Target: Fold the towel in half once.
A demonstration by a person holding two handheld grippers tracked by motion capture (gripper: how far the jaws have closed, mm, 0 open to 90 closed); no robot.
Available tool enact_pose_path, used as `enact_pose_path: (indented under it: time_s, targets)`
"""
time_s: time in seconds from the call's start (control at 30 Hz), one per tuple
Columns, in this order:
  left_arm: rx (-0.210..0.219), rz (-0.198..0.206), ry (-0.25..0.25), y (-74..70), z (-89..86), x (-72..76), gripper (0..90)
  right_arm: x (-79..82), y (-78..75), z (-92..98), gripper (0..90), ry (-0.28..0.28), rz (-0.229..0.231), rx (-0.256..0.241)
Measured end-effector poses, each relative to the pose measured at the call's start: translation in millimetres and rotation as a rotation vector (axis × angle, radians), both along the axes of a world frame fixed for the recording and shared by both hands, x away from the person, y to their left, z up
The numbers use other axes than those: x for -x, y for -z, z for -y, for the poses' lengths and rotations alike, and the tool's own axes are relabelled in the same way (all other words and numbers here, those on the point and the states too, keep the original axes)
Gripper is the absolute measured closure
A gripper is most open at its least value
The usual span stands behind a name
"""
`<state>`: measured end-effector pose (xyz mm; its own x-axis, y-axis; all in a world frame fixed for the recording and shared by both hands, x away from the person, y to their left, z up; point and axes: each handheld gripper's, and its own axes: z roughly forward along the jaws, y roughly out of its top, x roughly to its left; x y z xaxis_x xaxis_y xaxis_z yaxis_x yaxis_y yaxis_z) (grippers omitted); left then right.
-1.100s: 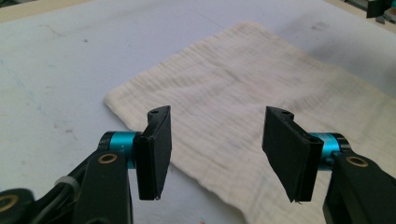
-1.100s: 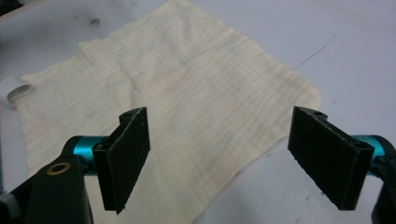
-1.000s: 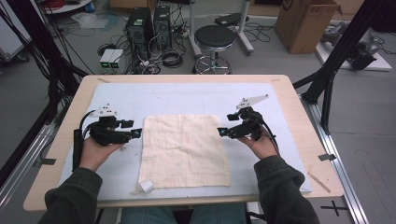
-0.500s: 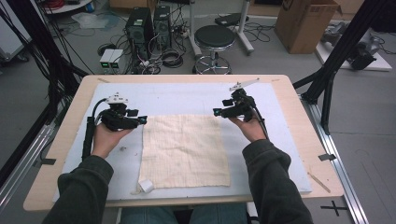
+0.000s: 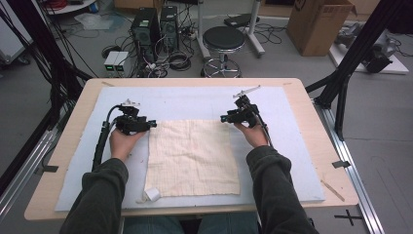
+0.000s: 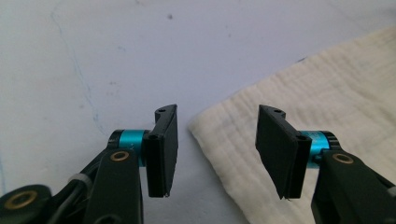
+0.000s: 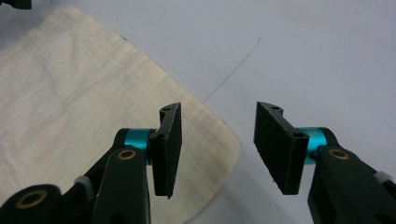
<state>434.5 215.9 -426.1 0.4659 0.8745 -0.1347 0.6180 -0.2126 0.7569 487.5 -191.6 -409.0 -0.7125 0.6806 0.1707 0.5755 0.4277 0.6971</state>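
Cream cloth [image 5: 192, 158] on padded table [image 5: 302, 92]

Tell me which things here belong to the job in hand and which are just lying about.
In the job:
cloth, spread flat on the mat
left gripper, open at the cloth's far left corner
right gripper, open at its far right corner

Lying about:
stool
cardboard box
computer towers
small white object at the cloth's near left corner

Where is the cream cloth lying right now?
In the high view the cream cloth lies flat mid-table on the blue mat, its far corners beside the left tongs and the right tongs.
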Motion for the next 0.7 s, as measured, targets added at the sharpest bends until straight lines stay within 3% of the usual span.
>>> enact_pose_path:
  time_s: [0.17,0.27,0.37,0.5,0.57,0.63,0.7]
  targets:
    - [-0.023,-0.019,-0.006,10.0,7.1,-3.3,58.4,-4.8,11.1,0.6,52.7,0.021,-0.049,0.002]
    - [-0.027,-0.034,-0.024,12.7,9.5,-4.6,60.3,-7.1,17.3,-1.1,57.9,0.014,-0.076,0.016]
    - [-0.035,-0.040,-0.036,11.8,8.9,-4.6,68.2,-8.5,23.5,-3.1,65.5,0.022,-0.107,0.023]
    - [-0.034,-0.045,-0.019,11.8,10.3,-4.1,86.4,-7.4,24.7,-6.5,86.1,-0.004,-0.114,0.022]
    - [-0.045,-0.043,-0.004,10.6,10.9,-3.2,87.1,-7.8,23.9,-6.7,86.5,-0.018,-0.126,0.025]
    - [-0.028,-0.033,-0.004,7.3,8.9,-2.4,87.5,-6.7,20.9,-5.8,86.5,-0.016,-0.122,0.045]
    - [-0.010,-0.020,-0.006,4.1,6.6,-2.2,87.7,-6.7,16.3,-1.1,86.5,-0.005,-0.101,0.036]
